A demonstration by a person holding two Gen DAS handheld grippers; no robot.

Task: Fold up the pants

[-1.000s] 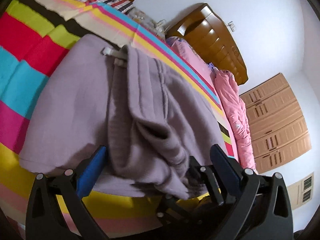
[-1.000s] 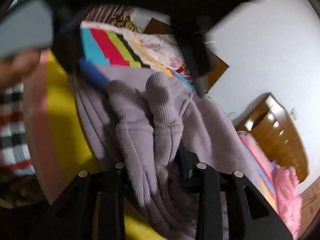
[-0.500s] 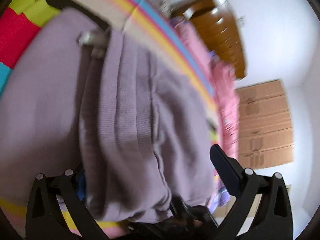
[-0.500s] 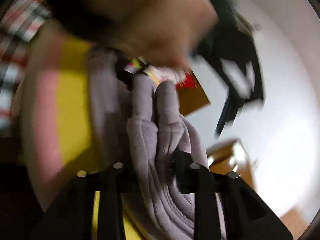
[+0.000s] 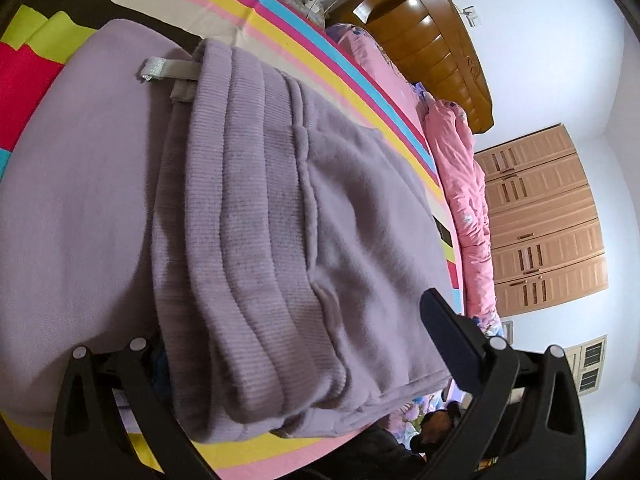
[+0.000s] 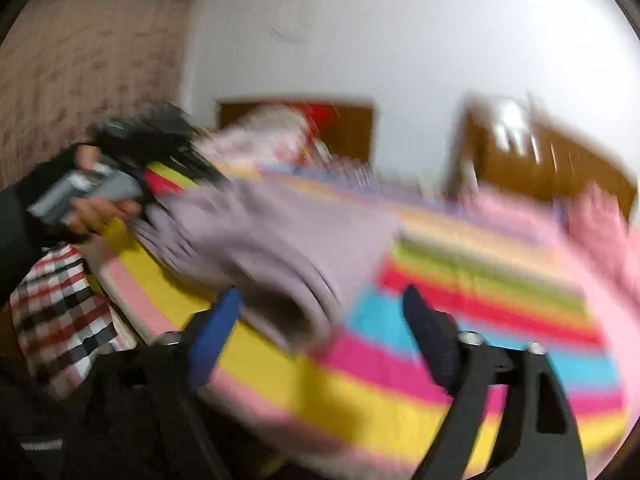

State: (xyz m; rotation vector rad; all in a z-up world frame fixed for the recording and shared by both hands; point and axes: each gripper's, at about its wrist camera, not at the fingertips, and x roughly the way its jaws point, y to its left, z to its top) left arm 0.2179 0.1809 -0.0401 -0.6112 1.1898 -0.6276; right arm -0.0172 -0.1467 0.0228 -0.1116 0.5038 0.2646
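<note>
Your right wrist view is motion-blurred throughout: pants read only as a lilac smear, edges unclear. In the left wrist view the folded pants cover your left gripper's left finger; can't tell whether it's clamped. Wardrobe details too small. Striped bedspread cut off at top edge.

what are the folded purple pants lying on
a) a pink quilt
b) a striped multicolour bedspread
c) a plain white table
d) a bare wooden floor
b, the pants rest on the bedspread, whose yellow, pink and blue stripes show around them; the pink quilt lies apart, at the bed's far edge.
</note>
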